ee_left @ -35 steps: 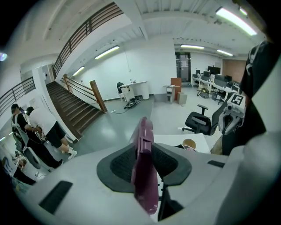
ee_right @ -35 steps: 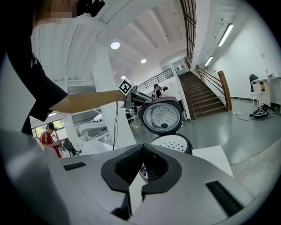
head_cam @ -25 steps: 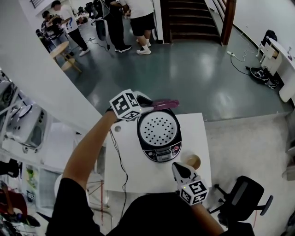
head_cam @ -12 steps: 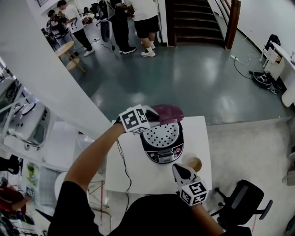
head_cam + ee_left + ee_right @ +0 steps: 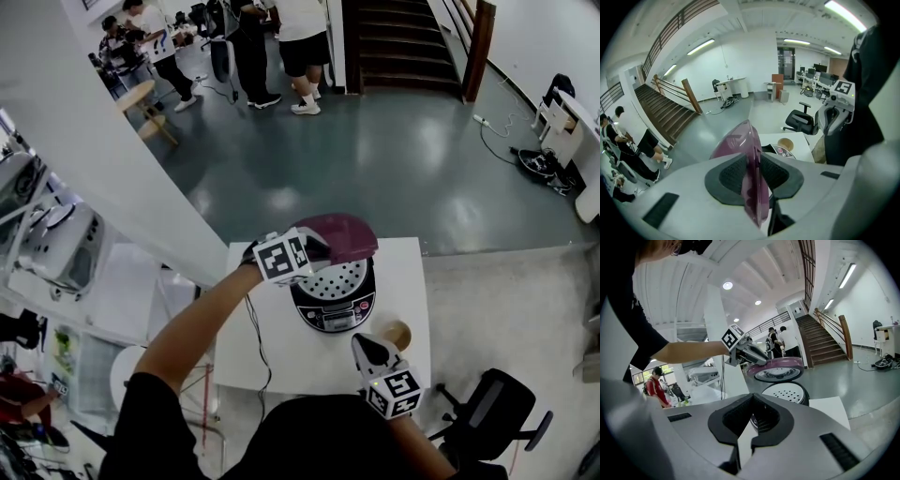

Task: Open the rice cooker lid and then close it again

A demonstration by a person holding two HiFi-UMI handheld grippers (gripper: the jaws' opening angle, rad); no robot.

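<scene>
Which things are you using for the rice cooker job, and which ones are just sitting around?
For the job:
- black rice cooker with a dotted metal inner plate
- purple round lid, partly raised
- left tool, clamped on the lid's edge

Just sitting around:
- round brown cup on the white table
- black office chair on the floor
- right tool, shut and empty

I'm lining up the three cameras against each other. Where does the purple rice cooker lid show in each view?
Head view: the purple lid is at centre, half raised over the cooker.
Left gripper view: it is edge-on at lower centre, clamped in the left gripper.
Right gripper view: it is just above centre, over the perforated plate.
Shared landmark: the staircase.
</scene>
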